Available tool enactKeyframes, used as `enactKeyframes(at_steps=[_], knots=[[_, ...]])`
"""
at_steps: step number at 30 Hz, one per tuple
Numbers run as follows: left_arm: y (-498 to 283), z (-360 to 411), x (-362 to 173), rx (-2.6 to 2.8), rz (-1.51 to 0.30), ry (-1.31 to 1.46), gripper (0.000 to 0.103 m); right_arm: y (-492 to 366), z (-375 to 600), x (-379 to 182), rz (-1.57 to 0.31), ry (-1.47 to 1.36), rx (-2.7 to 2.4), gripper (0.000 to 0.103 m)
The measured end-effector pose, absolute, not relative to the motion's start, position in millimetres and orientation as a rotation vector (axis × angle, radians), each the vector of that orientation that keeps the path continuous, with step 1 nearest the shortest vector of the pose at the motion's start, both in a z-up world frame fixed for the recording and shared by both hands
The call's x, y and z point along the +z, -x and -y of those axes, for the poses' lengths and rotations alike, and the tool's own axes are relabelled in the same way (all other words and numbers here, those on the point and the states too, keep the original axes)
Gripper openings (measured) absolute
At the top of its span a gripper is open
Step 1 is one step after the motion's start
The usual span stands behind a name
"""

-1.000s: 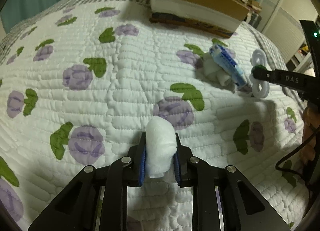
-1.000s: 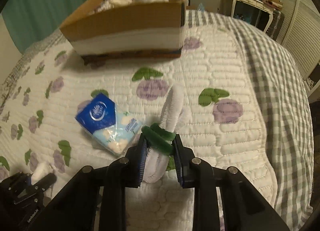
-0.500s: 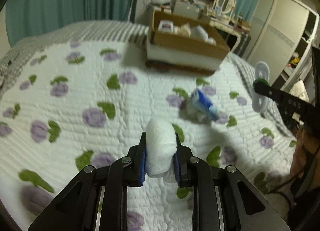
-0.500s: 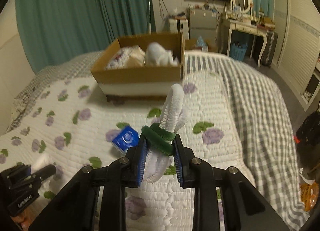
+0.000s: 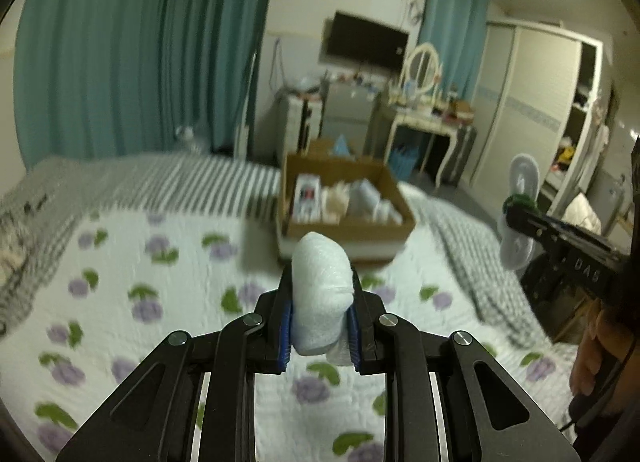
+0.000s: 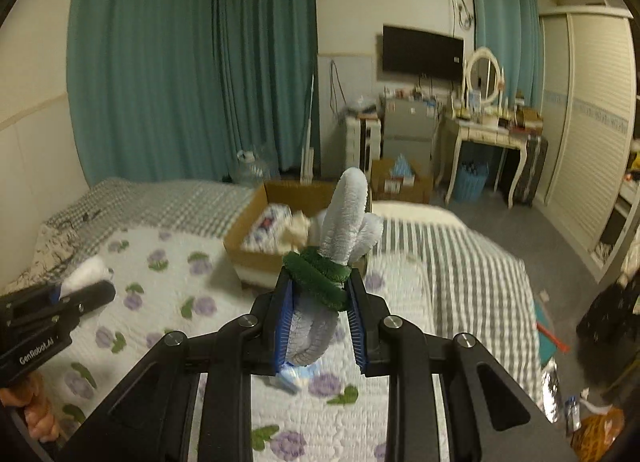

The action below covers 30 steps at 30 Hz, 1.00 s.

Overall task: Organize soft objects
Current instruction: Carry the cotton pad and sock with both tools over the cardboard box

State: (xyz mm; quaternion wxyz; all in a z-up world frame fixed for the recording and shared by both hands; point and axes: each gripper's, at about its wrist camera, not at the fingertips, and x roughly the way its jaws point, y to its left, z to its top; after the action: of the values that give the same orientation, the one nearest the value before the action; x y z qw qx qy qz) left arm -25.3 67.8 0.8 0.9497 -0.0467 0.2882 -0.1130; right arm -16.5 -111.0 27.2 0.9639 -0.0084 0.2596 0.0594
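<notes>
**White foam and chenille twist, both lifted and bound for the box**

White foam wad [image 5: 320, 294] sits pinched between the blue pads of your left hand-held gripper [image 5: 320, 320], jaws pressed in on its sides; it stands upright, long axis running toward 12 o'clock, rounded end up. Your right hand-held gripper [image 6: 320, 322] is clamped on the chenille twist [image 6: 344, 221], a white fuzzy loop bound by a green band [image 6: 316, 274] right at the pads. Its long axis also points to 12, leaning slightly toward 1 o'clock.

Both pieces ride well above the quilted bed [image 5: 120, 262]. The cardboard box [image 5: 344, 229] lies ahead at 12 o'clock in the left view, at about 11 in the right, already holding soft items.

Judging from this, you are mid-carry. Keep the squeeze steady, since both things compress and could slip. Bring one gripper over the rim at a time, so the two do not collide, and release low inside.
</notes>
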Motion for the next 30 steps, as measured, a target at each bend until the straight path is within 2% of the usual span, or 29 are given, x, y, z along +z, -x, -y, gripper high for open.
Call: enactKeyframes(at_steps=[8, 14, 20, 30], knots=[[17, -64, 57, -0.257, -0.433, 0.053, 0.021, 15, 95, 85, -0.392, 0.054, 0.135, 0.025], [1, -61, 78, -0.279, -0.339, 0.042, 0.021, -1, 85, 115, -0.306, 0.082, 0.15, 0.025], [-35, -60, 85, -0.283, -0.306, 0.048, 0.021, -27, 79, 125, -0.263, 0.097, 0.155, 0.025], [-108, -41, 80, -0.29, -0.31, 0.029, 0.021, -83, 87, 107, -0.256, 0.094, 0.145, 0.025]])
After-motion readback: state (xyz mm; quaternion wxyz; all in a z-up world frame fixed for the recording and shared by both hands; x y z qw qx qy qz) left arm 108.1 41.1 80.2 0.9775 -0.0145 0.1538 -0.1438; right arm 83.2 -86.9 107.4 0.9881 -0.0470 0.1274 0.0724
